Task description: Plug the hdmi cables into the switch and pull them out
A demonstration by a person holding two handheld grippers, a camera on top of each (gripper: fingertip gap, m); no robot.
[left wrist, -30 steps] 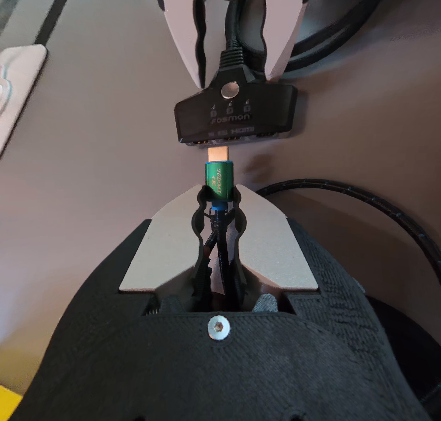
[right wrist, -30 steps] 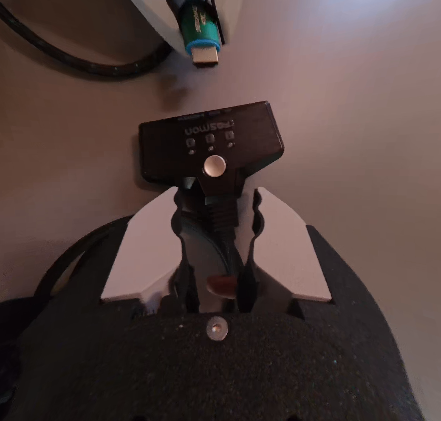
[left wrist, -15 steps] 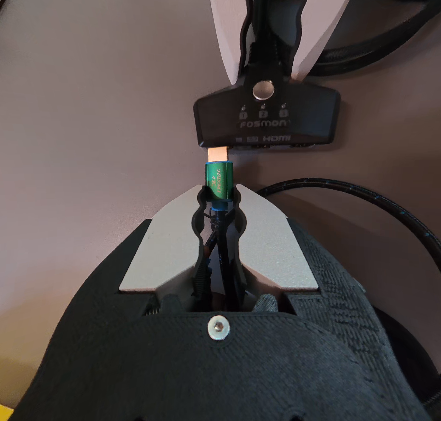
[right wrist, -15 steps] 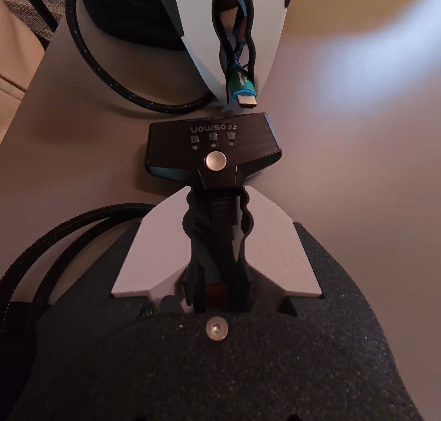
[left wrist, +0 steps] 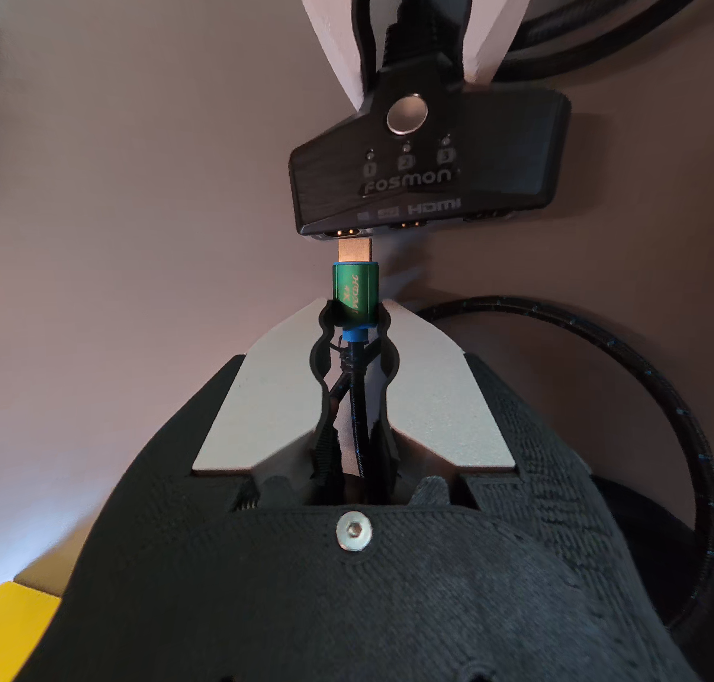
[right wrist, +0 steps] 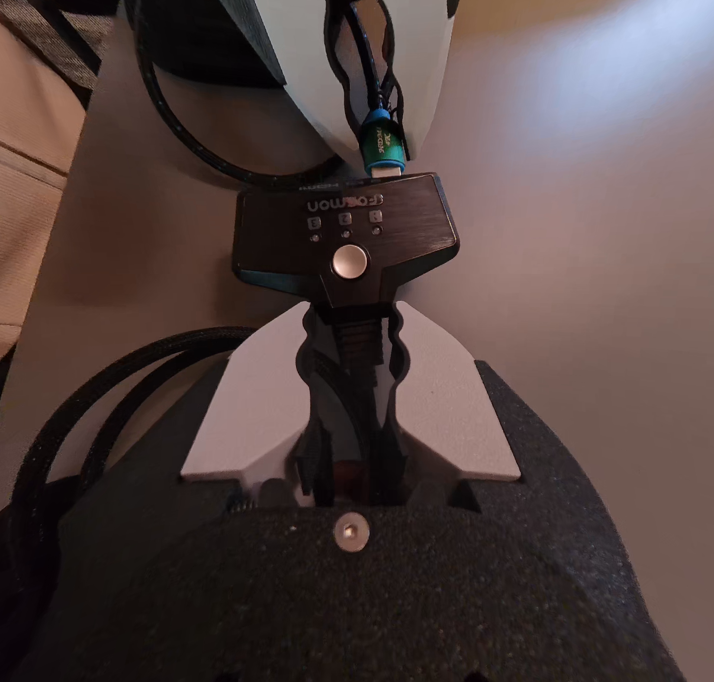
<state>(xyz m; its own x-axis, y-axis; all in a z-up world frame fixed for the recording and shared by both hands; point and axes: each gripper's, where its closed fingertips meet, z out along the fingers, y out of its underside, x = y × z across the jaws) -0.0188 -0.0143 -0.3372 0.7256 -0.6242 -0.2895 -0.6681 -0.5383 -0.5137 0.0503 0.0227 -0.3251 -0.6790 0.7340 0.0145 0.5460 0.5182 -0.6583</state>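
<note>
My left gripper is shut on a green HDMI plug with a gold metal tip. The tip sits just in front of the leftmost port of the black HDMI switch, nearly touching it, not inserted. My right gripper is shut on the neck of the switch, at its ribbed cable stem, and holds it on the table. In the right wrist view the green plug and the left gripper meet the switch's far edge. The right gripper shows at the top of the left wrist view.
The grey-brown table top lies under everything. The plug's black braided cable loops on the right of the left wrist view. Two black cables run at the lower left of the right wrist view. A yellow thing shows at the bottom left corner. There is about 9 cm between the tips of the two grippers.
The two grippers have closed in on each other. The right gripper has shut on the switch's neck. The plug's tip has shifted from the middle port to the leftmost port.
</note>
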